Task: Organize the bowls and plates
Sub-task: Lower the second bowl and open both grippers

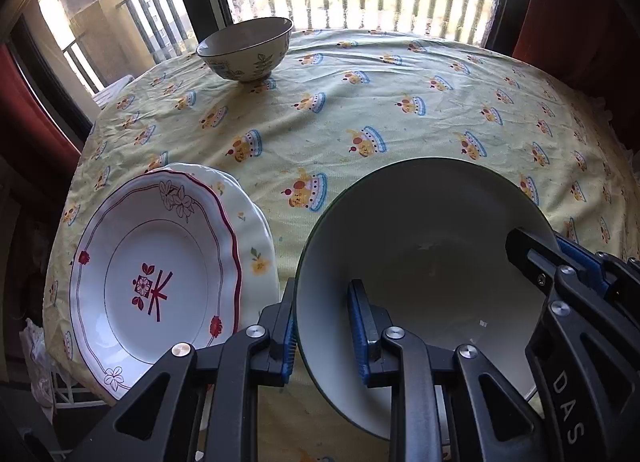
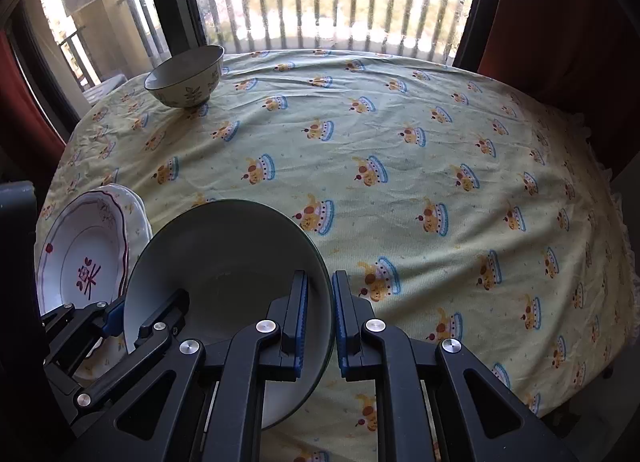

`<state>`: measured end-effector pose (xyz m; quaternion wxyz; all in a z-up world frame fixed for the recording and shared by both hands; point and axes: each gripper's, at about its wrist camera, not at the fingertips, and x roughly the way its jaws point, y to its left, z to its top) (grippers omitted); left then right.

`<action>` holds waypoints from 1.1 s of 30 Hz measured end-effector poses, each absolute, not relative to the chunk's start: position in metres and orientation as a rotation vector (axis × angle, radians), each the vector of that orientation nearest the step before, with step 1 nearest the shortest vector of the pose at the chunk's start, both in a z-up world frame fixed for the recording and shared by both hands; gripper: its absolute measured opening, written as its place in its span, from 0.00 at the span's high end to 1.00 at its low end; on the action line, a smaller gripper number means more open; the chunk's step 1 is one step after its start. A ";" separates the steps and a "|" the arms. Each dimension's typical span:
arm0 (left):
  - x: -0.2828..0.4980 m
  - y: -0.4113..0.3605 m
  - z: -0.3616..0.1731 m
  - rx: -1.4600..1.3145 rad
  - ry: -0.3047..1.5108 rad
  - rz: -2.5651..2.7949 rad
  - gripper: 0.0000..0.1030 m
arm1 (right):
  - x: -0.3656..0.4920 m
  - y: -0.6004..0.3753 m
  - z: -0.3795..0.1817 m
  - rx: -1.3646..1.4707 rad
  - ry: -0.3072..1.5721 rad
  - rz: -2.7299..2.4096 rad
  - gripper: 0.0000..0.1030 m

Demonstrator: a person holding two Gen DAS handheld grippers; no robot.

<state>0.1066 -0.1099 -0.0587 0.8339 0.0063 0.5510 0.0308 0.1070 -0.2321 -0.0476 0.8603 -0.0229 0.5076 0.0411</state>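
A large white bowl with a dark green rim (image 1: 420,254) (image 2: 224,254) is held between both grippers over the near part of the table. My left gripper (image 1: 324,326) (image 2: 136,310) is shut on its left rim, one finger inside and one outside. My right gripper (image 2: 320,302) (image 1: 554,246) is shut on its right rim the same way. Just left of the bowl lies a red-patterned plate (image 1: 160,270) (image 2: 84,254), stacked on a white plate with yellow flowers (image 1: 256,230). A small leaf-patterned bowl (image 1: 248,48) (image 2: 186,76) stands at the far left corner.
A yellow tablecloth with cartoon prints (image 1: 360,110) (image 2: 420,166) covers the table. The stacked plates reach the table's left edge. Behind the table are a window with a balcony railing (image 2: 332,2) and red fabric (image 2: 560,22) at the right.
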 end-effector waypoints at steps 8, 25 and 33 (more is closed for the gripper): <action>0.103 -0.110 -0.053 -0.001 1.164 0.014 0.65 | 0.106 -0.232 -0.045 -0.049 1.068 0.111 0.83; 0.118 -0.073 -0.008 -0.024 1.073 -0.015 0.24 | 0.120 -0.203 -0.009 0.030 1.023 0.180 0.21; 0.148 -0.034 0.008 0.001 1.039 -0.053 0.23 | 0.144 -0.168 0.008 0.062 1.001 0.133 0.21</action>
